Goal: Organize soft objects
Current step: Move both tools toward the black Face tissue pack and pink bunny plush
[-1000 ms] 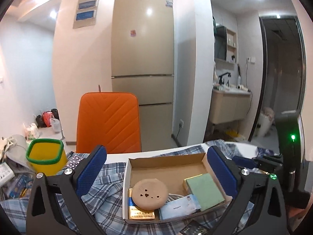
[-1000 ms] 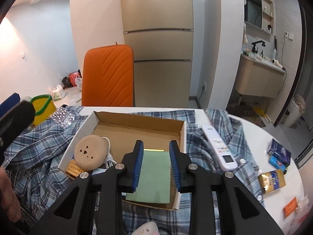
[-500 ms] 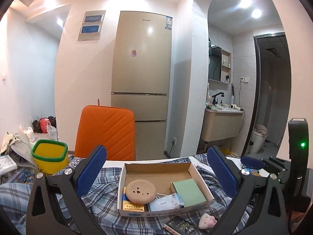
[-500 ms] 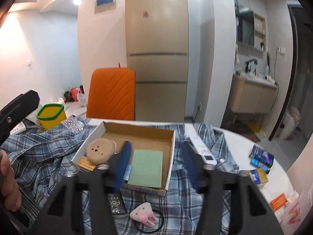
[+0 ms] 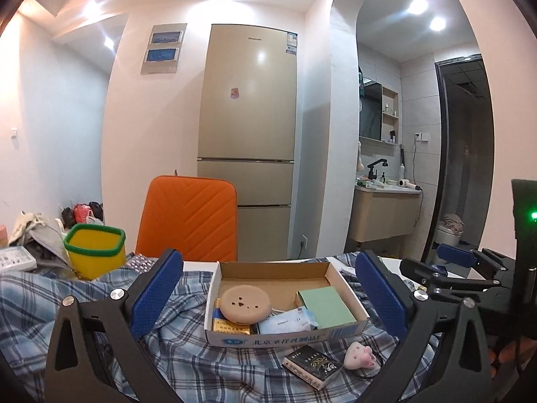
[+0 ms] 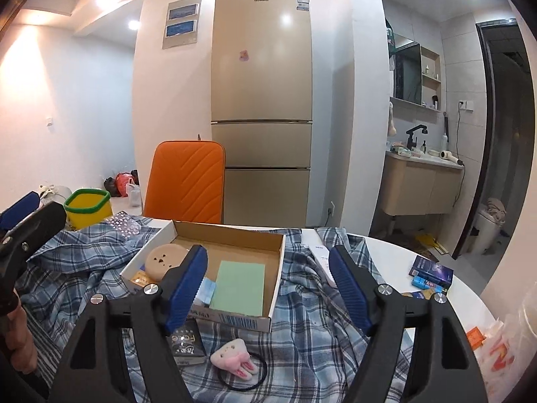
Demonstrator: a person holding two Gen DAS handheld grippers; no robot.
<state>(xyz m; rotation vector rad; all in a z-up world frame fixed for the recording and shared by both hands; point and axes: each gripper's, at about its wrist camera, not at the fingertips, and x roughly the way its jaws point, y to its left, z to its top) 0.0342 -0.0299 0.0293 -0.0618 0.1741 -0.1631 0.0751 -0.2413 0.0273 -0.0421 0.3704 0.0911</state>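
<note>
An open cardboard box point(image 5: 288, 334) point(image 6: 231, 317) sits on a blue plaid shirt point(image 5: 188, 359) point(image 6: 312, 342) spread over the table. Inside lie a round tan pad point(image 5: 246, 304) point(image 6: 164, 258), a green pad point(image 5: 327, 305) point(image 6: 240, 287) and small packets. A pink plush rabbit point(image 5: 360, 359) point(image 6: 235, 359) and a black booklet point(image 5: 312, 366) point(image 6: 186, 339) lie in front of the box. My left gripper point(image 5: 268, 297) is open and empty, raised before the box. My right gripper point(image 6: 268, 288) is open and empty above the box's near edge.
A yellow bin with a green rim point(image 5: 95, 248) point(image 6: 89, 206) stands at the left. An orange chair back point(image 5: 189, 218) point(image 6: 186, 181) is behind the table. A white remote point(image 6: 324, 262), blue packets point(image 6: 431, 270) and orange snack bags point(image 6: 486, 339) lie at the right.
My right gripper opened from nearly shut around the green pad and drew back and up. My left gripper also pulled back and rose; the plush rabbit and booklet came into view.
</note>
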